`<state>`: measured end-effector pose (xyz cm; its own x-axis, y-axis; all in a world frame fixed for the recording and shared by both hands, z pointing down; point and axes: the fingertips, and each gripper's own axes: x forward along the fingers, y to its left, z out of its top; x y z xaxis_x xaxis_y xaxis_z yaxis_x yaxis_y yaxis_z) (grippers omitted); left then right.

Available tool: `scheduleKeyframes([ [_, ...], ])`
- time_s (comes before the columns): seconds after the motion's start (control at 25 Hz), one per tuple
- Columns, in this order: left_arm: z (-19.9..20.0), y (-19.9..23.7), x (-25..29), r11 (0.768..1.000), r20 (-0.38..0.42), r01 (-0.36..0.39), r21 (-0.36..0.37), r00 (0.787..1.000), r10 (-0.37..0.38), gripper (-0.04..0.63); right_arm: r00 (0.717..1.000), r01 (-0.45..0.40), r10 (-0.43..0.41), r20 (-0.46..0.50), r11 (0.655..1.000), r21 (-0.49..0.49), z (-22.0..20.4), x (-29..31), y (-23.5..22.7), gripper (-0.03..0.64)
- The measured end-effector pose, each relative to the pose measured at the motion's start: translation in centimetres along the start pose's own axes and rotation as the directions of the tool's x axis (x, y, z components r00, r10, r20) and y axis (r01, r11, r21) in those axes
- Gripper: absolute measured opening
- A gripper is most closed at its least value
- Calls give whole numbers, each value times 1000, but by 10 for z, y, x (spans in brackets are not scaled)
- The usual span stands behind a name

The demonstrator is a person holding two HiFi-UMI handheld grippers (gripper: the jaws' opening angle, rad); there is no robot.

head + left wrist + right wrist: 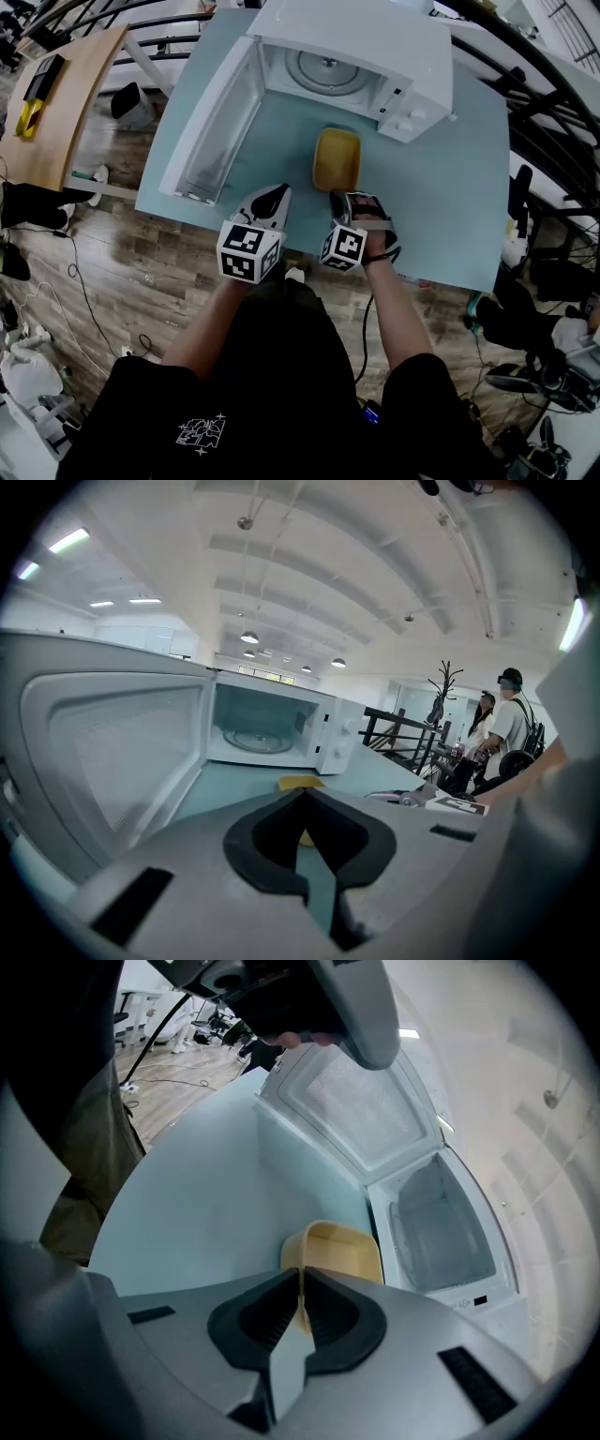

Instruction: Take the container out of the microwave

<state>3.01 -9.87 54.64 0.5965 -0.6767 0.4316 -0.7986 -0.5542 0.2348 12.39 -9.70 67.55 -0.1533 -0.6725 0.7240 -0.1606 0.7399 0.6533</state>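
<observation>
On table (441,187), container (337,157) (yellow) lengthwise toward microwave (375,37).

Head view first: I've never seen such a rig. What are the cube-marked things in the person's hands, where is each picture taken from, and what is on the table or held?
There is no robot here. A person holds a two-jaw gripper in each hand, and the marker cubes are part of the grippers. The head view looks down from a camera on the person's head, with the left gripper at left and the right gripper at right. The other two pictures come from a camera on each gripper, looking along its jaws. On the table stands a microwave with its door open. A yellow container sits on the table in front of it. The right gripper's jaws are shut on the container's near rim. The left gripper's jaws are together, with nothing between them.
</observation>
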Motion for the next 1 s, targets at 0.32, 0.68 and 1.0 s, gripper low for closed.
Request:
scheduleKeyframes([
  [0.32, 0, -1, -12, 1000, 0, -31, 0, 1000, 31, 8, 999, -13, 12, 38, 999, 29, 6, -4, 0, 21],
  [0.68, 5, -3, -23, 999, 1, -35, 20, 999, 35, 8, 999, -15, 12, 41, 997, 78, 3, -12, 2, 63],
  [1.0, 11, 0, -29, 1000, 5, -10, 27, 1000, 10, 8, 999, 4, -10, 33, 984, 177, 7, -28, -4, 63],
])
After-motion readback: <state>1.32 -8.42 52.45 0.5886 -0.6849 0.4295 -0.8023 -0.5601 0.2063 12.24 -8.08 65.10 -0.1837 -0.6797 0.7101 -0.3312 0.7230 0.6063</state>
